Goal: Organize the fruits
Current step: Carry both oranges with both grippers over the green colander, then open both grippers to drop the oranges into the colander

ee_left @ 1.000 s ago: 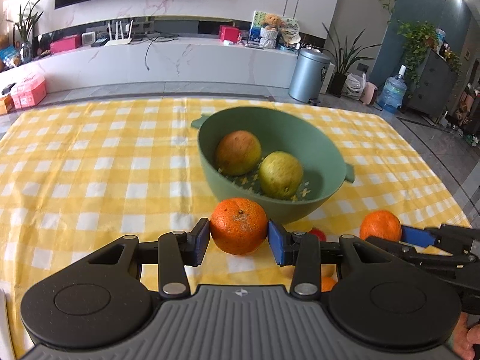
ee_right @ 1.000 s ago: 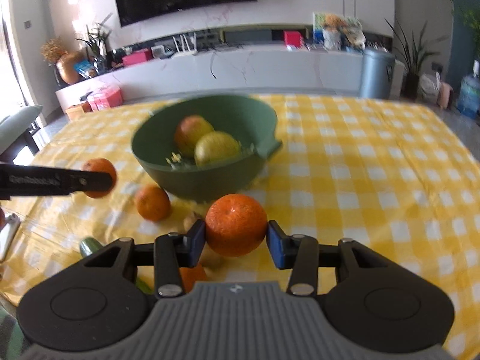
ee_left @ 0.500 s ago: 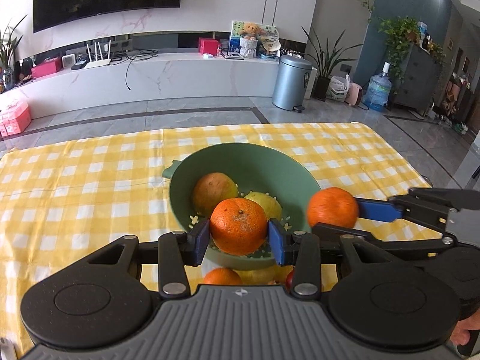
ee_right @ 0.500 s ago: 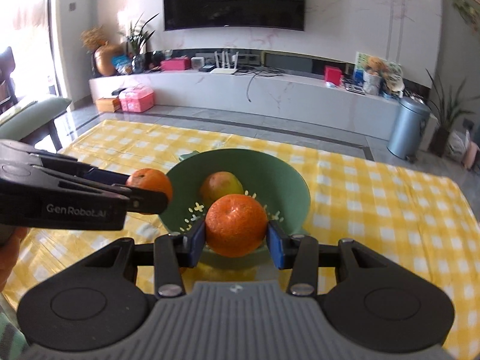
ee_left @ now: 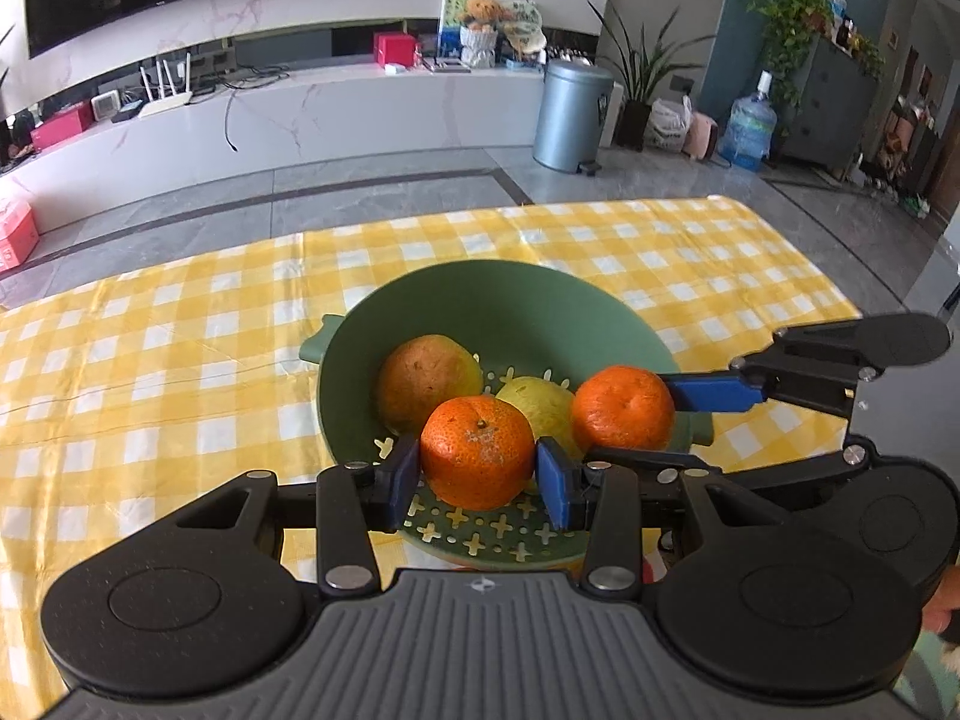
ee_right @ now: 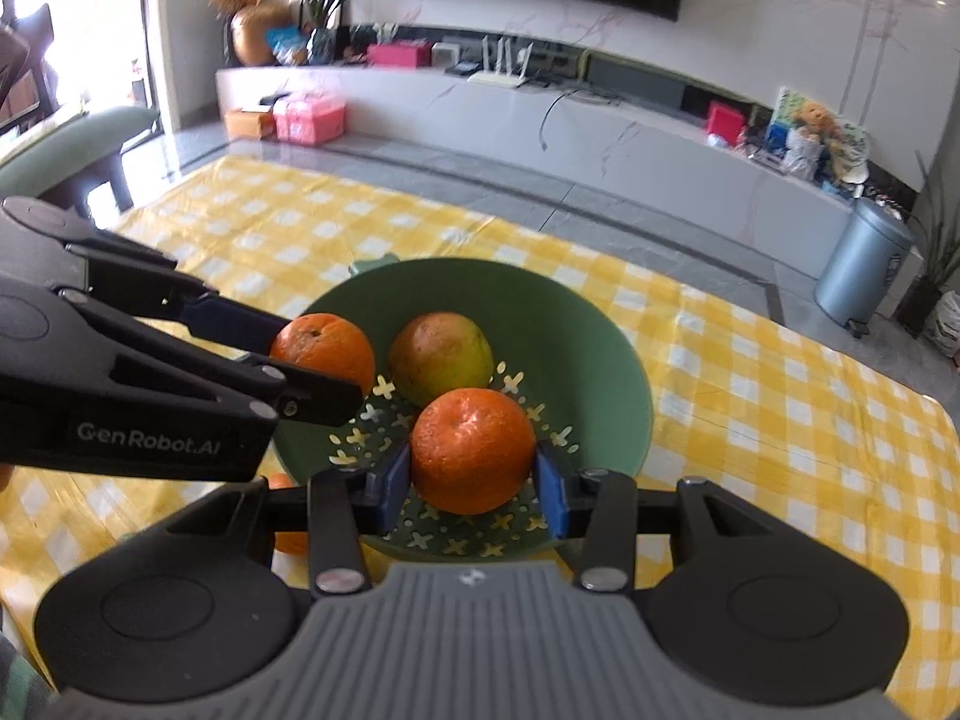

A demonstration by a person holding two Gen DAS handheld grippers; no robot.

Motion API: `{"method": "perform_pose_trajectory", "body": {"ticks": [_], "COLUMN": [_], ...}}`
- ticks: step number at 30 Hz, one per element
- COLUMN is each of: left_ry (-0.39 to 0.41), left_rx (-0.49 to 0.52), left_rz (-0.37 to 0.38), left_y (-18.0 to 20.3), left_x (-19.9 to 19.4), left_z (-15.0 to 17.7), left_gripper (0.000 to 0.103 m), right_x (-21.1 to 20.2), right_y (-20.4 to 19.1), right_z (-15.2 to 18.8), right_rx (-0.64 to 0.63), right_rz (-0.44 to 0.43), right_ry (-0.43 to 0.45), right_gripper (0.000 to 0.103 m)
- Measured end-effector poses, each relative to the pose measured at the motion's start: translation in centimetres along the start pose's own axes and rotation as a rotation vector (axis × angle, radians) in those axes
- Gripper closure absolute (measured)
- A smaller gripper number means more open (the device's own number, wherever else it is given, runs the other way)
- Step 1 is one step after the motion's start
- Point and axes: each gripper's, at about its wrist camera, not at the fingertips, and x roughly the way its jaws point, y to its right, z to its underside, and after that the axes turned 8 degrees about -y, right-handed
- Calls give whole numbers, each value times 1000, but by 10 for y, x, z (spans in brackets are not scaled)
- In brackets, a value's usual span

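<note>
A green colander bowl (ee_left: 510, 306) (ee_right: 606, 360) stands on the yellow checked tablecloth. Inside lie a brownish-green fruit (ee_left: 426, 381) (ee_right: 441, 357) and a yellow-green fruit (ee_left: 543, 405). My left gripper (ee_left: 477, 471) is shut on an orange (ee_left: 477, 459) held over the bowl's near side; in the right wrist view that orange (ee_right: 324, 345) shows at the bowl's left. My right gripper (ee_right: 474, 477) is shut on a second orange (ee_right: 474, 450), also over the bowl; in the left wrist view this orange (ee_left: 624, 408) is at the right.
Another orange (ee_right: 291, 540) lies on the cloth (ee_left: 150, 360) beside the bowl, mostly hidden under the grippers. Beyond the table are a white TV bench (ee_left: 300, 114), a grey bin (ee_left: 570, 114) and a green chair (ee_right: 72, 144).
Both grippers have lifted their oranges from the cloth and carried them forward over the bowl. They now hang low above the fruits inside, close together.
</note>
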Motion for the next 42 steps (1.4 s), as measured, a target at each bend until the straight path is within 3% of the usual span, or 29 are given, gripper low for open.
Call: {"method": "perform_pose_trajectory", "body": {"ticks": [9, 15, 22, 28, 31, 32, 42], "left_ry": [-48, -82, -83, -75, -34, -16, 27], "left_rx": [12, 2, 8, 1, -9, -11, -65], "left_rz": [-22, -36, -33, -14, -10, -12, -69], "left_y": [-6, -12, -12, -12, -12, -11, -20], "left_x": [20, 28, 27, 22, 12, 8, -26], "left_z": [-4, -4, -1, 3, 5, 5, 11], "left_gripper": [56, 56, 55, 48, 30, 29, 29], "right_x": [27, 29, 28, 27, 27, 27, 26], "right_y": [1, -8, -8, -10, -11, -11, -13], "right_z": [-9, -15, -15, -12, -12, -12, -23], "right_rx": [-55, -138, -143, -148, -147, -144, -77], "right_rz": [-25, -21, -33, -23, -21, -18, -38], "right_ry": [-78, -85, -97, -101, -102, -102, -82], "right_gripper": [62, 62, 62, 62, 61, 61, 61]}}
